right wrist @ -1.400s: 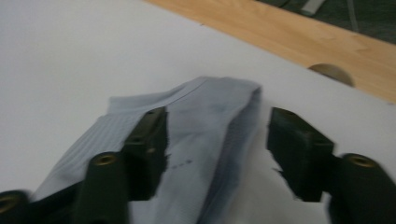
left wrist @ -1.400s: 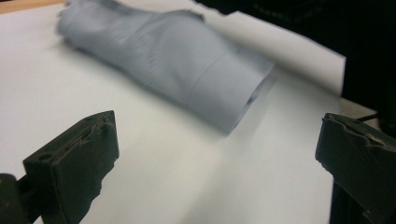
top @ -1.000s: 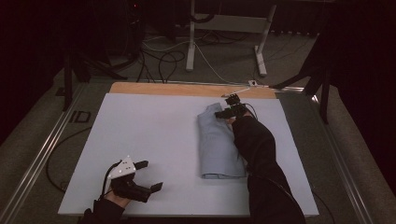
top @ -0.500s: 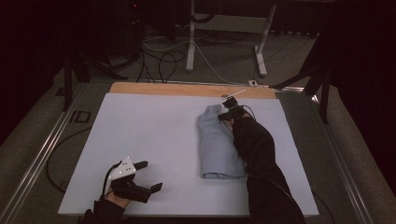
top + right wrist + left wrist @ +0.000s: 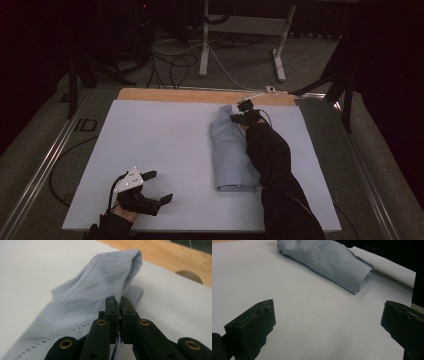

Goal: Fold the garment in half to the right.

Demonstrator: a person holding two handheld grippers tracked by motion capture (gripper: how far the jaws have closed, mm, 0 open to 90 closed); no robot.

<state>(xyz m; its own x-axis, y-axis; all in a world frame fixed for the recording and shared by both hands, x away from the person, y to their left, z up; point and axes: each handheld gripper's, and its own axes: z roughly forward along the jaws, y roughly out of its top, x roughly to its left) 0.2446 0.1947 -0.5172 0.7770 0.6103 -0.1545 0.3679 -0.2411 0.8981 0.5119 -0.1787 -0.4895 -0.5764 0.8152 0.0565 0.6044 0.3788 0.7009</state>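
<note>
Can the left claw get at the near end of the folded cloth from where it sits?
Probably yes. The left claw is open, and bare white board lies between it and the cloth; the right claw pinches the far end.

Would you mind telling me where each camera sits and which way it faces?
High view: above the person's side, facing forward and down on the white table; both forearms, left tool open, right tool at the garment's far end.
Left gripper view: rides the left tool, facing across the table; its two open jaws.
Right gripper view: rides the right tool, facing the wooden edge; its jaws just closed on fabric.
Shared: the folded blue garment.
</note>
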